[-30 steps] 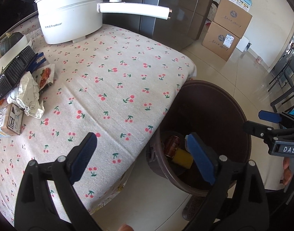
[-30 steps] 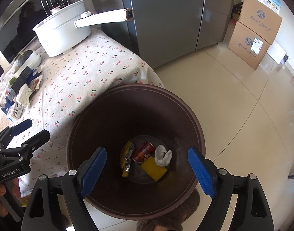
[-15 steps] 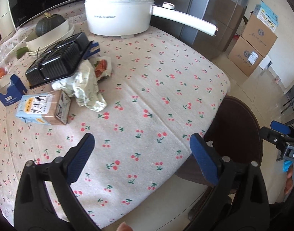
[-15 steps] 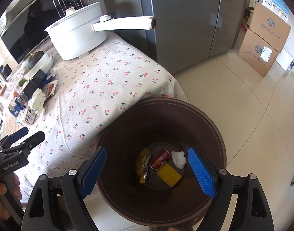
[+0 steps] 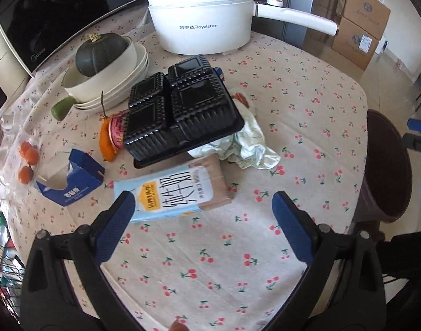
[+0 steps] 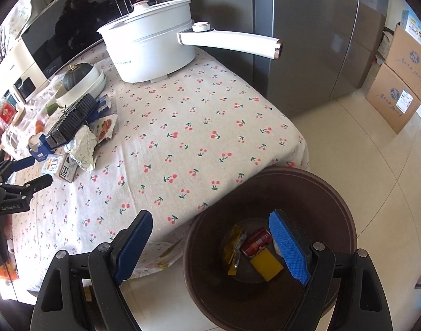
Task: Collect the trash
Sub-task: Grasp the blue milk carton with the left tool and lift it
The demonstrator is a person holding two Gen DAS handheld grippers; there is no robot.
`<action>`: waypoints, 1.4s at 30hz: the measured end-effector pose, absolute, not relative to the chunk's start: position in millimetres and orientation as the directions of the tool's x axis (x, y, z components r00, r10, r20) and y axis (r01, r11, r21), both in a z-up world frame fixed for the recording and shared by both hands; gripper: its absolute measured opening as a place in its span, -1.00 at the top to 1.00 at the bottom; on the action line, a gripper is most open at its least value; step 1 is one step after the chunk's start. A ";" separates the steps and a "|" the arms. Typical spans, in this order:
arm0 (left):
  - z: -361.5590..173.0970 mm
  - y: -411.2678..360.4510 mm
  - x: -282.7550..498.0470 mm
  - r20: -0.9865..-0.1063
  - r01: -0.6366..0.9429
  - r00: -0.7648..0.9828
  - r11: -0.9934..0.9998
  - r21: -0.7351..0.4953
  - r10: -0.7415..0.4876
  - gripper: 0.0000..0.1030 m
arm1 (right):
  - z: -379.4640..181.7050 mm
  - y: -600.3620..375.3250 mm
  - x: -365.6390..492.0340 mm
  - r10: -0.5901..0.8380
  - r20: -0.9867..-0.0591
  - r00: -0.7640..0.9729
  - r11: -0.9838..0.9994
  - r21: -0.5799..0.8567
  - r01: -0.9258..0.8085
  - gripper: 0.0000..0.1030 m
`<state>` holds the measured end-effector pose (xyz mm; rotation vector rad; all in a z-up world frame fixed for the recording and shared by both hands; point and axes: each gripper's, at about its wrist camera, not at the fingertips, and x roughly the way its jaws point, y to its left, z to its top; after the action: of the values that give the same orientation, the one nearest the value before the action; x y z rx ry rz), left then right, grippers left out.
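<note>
My left gripper [image 5: 202, 207] is open and empty, hovering over the cherry-print tablecloth just short of a light-blue milk carton [image 5: 177, 193] lying on its side. Behind the carton lie a crumpled pale wrapper [image 5: 249, 143] and a black plastic tray [image 5: 180, 107]. My right gripper [image 6: 210, 226] is open and empty above the table's corner and the brown trash bin [image 6: 334, 193]. Inside the bin are a red can [image 6: 255, 241], a yellow sponge [image 6: 267, 263] and a yellow wrapper [image 6: 232, 245]. The left gripper [image 6: 23, 171] shows at the right wrist view's left edge, by the carton [image 6: 58, 167].
A white electric pot [image 5: 202, 24] with a long handle stands at the table's back. A dark pumpkin [image 5: 100, 52] sits in stacked bowls beside a torn blue box [image 5: 72, 179] and small oranges [image 5: 28, 151]. A grey fridge [image 6: 306, 41] and cardboard boxes [image 6: 397, 88] stand beyond.
My left gripper has swung from above the bin to over the table, so the carton and tray now lie right ahead. The right gripper has shifted off the bin's centre toward the table corner.
</note>
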<state>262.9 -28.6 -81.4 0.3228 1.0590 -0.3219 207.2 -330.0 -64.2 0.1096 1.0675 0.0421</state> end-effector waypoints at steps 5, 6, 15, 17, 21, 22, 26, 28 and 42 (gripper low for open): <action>-104.4 -20.9 283.1 -0.916 0.538 0.393 0.828 0.157 -0.081 -0.83 | -62.8 -326.1 220.7 0.097 -0.874 0.477 0.992 0.121 0.019 -0.71; -110.0 -21.9 285.4 -0.922 0.562 0.381 0.810 0.169 -0.072 -0.82 | -61.8 -325.7 222.6 0.102 -0.873 0.477 0.992 0.127 0.019 -0.71; -135.7 -41.3 304.4 -0.936 0.688 0.353 0.677 0.262 0.004 -0.79 | -58.7 -321.3 229.5 0.127 -0.871 0.474 0.988 0.152 0.014 -0.71; -134.7 -39.8 306.1 -0.941 0.686 0.340 0.685 0.246 -0.002 -0.76 | -60.7 -322.3 230.1 0.123 -0.875 0.469 0.989 0.149 0.017 -0.71; -130.2 -31.4 299.2 -0.941 0.659 0.338 0.714 0.235 -0.002 -0.60 | -63.7 -326.4 230.3 0.113 -0.879 0.463 0.989 0.143 0.029 -0.71; -129.2 -29.6 294.6 -0.940 0.653 0.340 0.720 0.236 -0.001 -0.53 | -64.3 -327.4 230.4 0.110 -0.880 0.463 0.989 0.141 0.034 -0.71; -122.3 -18.3 279.4 -0.944 0.601 0.328 0.777 0.187 -0.026 -0.34 | -63.5 -329.3 231.9 0.108 -0.878 0.466 0.987 0.150 0.055 -0.71; -119.5 -11.5 271.7 -0.949 0.558 0.314 0.815 0.156 -0.034 -0.30 | -61.8 -327.1 232.7 0.121 -0.876 0.468 0.984 0.167 0.057 -0.71; -92.5 57.8 196.8 -0.926 0.039 0.351 0.991 -0.130 -0.135 -0.16 | -61.1 -251.8 245.9 0.200 -0.862 0.465 0.979 0.194 -0.062 -0.71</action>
<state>196.8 57.8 -92.5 -0.0907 1.2069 -0.1130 245.9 -251.8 -61.1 0.1427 1.0756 0.1615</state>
